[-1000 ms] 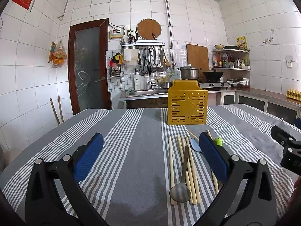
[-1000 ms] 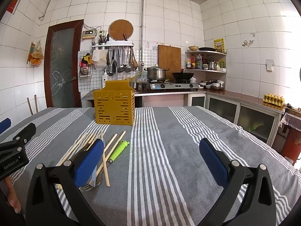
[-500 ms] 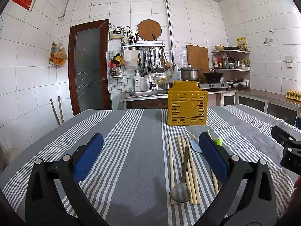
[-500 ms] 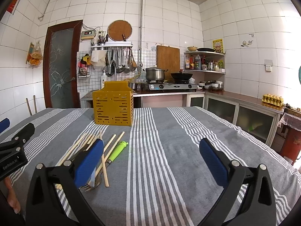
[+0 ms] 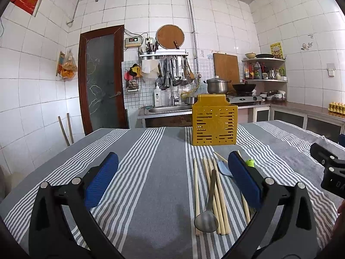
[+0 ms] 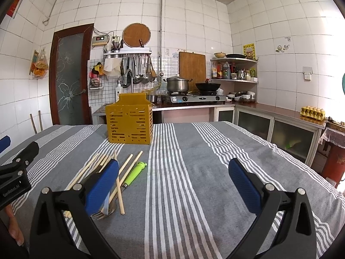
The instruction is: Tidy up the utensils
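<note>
A yellow slotted utensil holder (image 5: 214,122) (image 6: 129,119) stands upright on the striped tablecloth. In front of it lie several wooden chopsticks (image 5: 196,192) (image 6: 129,173), a metal spoon (image 5: 207,213) with its bowl toward me, a pale blue spatula (image 5: 224,169) and a green-handled tool (image 6: 136,173) (image 5: 250,163). A fork's tines (image 6: 98,214) show under the right gripper's left pad. My left gripper (image 5: 173,182) is open above the cloth, left of the pile. My right gripper (image 6: 173,183) is open too, to the right of the pile. Neither holds anything.
The grey striped tablecloth (image 5: 151,172) covers the whole table. The other gripper's black body shows at the frame edges (image 5: 330,172) (image 6: 15,172), with a hand below. Behind the table are a sink, stove, pots and shelves along the tiled wall.
</note>
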`<action>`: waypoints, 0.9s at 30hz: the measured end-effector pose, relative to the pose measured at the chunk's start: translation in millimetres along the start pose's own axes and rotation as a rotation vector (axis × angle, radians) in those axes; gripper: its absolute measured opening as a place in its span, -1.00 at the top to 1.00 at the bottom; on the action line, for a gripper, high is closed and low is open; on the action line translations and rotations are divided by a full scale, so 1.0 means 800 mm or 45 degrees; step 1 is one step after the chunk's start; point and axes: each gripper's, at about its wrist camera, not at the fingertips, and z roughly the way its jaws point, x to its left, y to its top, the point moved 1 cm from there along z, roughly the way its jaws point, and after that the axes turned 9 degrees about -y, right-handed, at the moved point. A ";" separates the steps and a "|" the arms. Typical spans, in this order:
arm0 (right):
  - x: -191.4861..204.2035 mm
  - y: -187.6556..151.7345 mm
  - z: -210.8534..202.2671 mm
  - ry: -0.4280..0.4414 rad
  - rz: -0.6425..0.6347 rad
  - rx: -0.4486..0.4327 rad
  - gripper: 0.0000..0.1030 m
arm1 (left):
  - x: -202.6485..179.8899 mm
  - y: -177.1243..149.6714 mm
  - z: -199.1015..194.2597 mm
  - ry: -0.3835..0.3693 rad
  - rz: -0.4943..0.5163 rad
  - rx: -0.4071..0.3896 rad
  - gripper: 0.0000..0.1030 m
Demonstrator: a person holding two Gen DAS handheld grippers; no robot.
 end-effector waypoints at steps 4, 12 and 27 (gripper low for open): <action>0.003 -0.001 -0.001 -0.007 -0.008 -0.002 -0.93 | 0.001 0.001 0.001 0.000 -0.002 0.000 -0.90; 0.006 -0.002 -0.005 -0.017 -0.013 -0.023 -0.93 | -0.002 -0.004 0.001 0.002 0.003 -0.007 -0.90; 0.002 -0.004 -0.007 -0.015 -0.001 -0.029 -0.93 | 0.001 -0.011 0.004 -0.002 -0.017 0.002 -0.90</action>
